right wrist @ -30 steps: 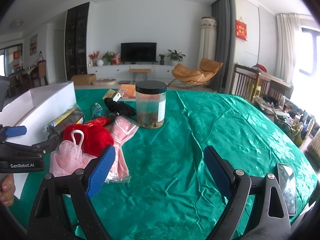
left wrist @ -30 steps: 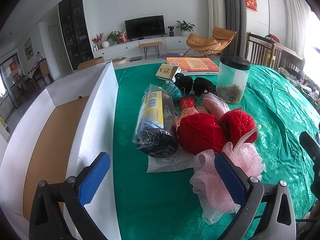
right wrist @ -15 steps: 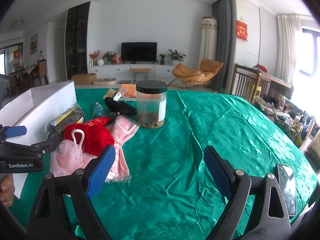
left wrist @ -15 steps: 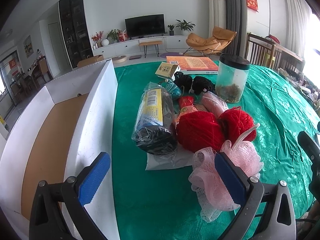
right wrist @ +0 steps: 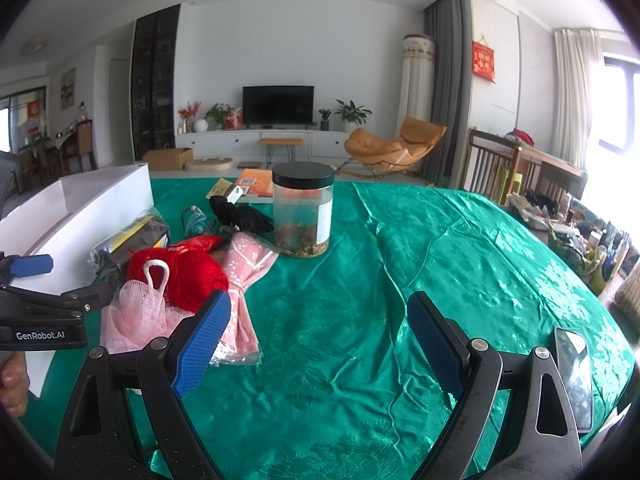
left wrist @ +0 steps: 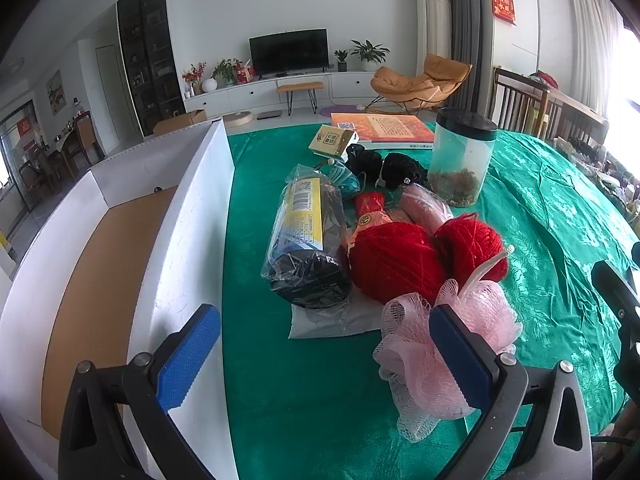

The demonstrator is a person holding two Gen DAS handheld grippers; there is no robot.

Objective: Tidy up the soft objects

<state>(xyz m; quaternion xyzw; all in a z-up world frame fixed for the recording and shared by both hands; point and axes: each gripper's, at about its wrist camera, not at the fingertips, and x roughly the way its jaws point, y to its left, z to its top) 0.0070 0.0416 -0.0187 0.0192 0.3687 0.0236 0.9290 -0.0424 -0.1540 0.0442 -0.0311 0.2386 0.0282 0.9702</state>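
A pile of soft things lies on the green tablecloth (left wrist: pixel 312 400): a pink mesh bath pouf (left wrist: pixel 408 356), two red yarn balls (left wrist: pixel 396 260), a bagged dark roll with a yellow label (left wrist: pixel 306 240), a pink packaged cloth (left wrist: pixel 426 208) and black fabric (left wrist: pixel 400 168). A white box with a brown floor (left wrist: pixel 100 280) stands to their left. My left gripper (left wrist: pixel 324 344) is open, low over the cloth, its right finger in front of the pouf. My right gripper (right wrist: pixel 316 340) is open and empty over bare cloth, right of the pouf (right wrist: pixel 136 316).
A clear jar with a black lid (right wrist: pixel 303 210) stands behind the pile. An orange book (left wrist: pixel 380 126) and a small card box (left wrist: pixel 332 142) lie at the far edge. A phone (right wrist: pixel 574 376) lies at the right. A cluttered side table (right wrist: pixel 580 232) is beyond.
The left gripper has drifted slightly, so the pile sits a little higher and closer in its view. The right gripper has barely moved. Both stay open.
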